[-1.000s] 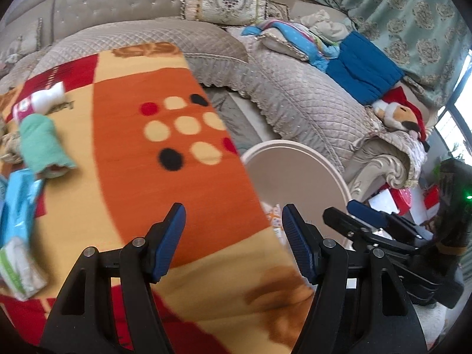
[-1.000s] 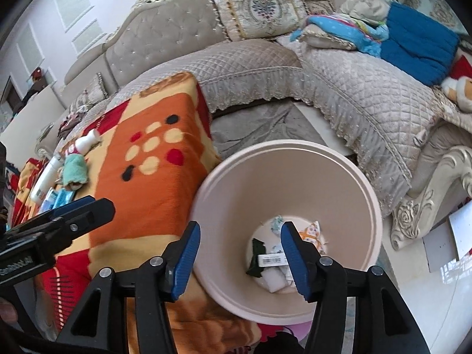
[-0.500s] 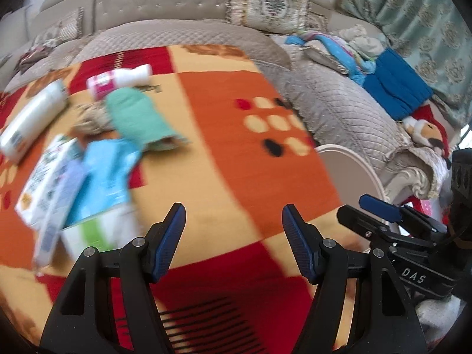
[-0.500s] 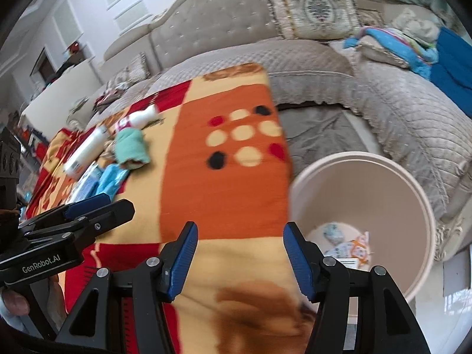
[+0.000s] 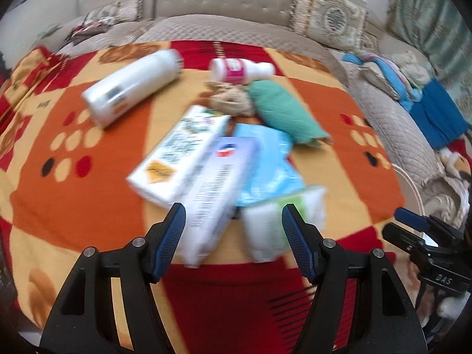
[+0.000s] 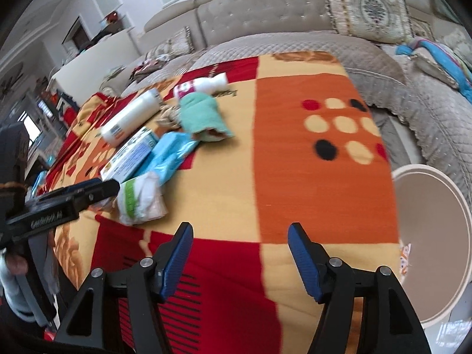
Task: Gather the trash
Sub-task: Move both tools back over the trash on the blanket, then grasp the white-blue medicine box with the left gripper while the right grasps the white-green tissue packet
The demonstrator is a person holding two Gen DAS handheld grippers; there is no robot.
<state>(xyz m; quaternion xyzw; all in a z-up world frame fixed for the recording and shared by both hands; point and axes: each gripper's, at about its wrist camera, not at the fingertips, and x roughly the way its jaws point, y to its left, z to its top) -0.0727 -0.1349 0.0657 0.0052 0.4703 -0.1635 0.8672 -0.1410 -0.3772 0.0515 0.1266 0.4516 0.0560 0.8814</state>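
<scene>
Trash lies in a heap on an orange and red blanket [image 5: 88, 194]: a white bottle [image 5: 129, 87], a small pink-labelled bottle [image 5: 240, 69], a green cloth [image 5: 283, 112], a white carton [image 5: 180, 153], a long box [image 5: 218, 188], a blue wrapper [image 5: 265, 165] and a white-green packet [image 5: 283, 218]. My left gripper [image 5: 233, 236] is open and empty, just before the long box and packet. My right gripper [image 6: 240, 253] is open and empty over bare blanket, right of the packet [image 6: 141, 199]. The beige bin [image 6: 433, 236] stands at the right.
A quilted grey sofa [image 6: 295, 20] with patterned cushions [image 6: 368, 8] wraps around behind and to the right. Blue clothes [image 5: 436, 115] and a toy lie on it. The left gripper's body [image 6: 59, 203] shows at the left of the right wrist view.
Both grippers have swung left, away from the bin and towards the trash heap. The left one now faces the boxes and packet closely. Both stayed open.
</scene>
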